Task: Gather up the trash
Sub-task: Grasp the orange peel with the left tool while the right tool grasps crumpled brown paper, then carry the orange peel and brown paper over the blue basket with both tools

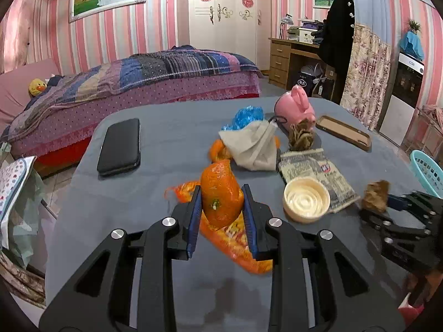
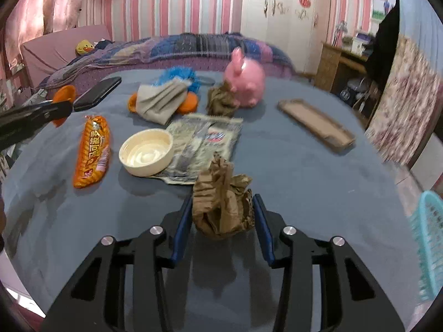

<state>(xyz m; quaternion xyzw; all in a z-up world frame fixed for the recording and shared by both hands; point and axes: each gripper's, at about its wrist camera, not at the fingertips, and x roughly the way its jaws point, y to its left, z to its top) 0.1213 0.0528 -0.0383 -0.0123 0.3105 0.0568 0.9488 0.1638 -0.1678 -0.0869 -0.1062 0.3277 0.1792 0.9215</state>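
orange peel [image 1: 221,199] is standing with its long axis roughly upright, stem end facing the left wrist camera, and it is sitting pinched between the blue pads of the left hand-held gripper [image 1: 222,207], whose jaws are standing fairly narrow and pressing on both its sides. this hand-held gripper is pointing forward and down over the grey table [image 1: 171,144], just above an orange snack wrapper [image 2: 92,152] that is lying flat with its length running away from the camera. crumpled brown paper [image 2: 221,202] is standing as a lump, taller than wide, between the pads of the right hand-held gripper [image 2: 223,210], which is also tilting down toward the table; its jaws are part-way closed and touching the paper on each side. behind the paper a cream lid [image 2: 146,152] is resting on a flat printed packet [image 2: 202,144]. farther back are lying a second brown paper wad [image 2: 220,101], a pink rabbit toy [image 2: 245,83], a grey cloth [image 2: 160,102], a black phone [image 1: 120,146] and a brown case [image 2: 317,126]. a turquoise basket [image 2: 429,243] is showing at the right edge.
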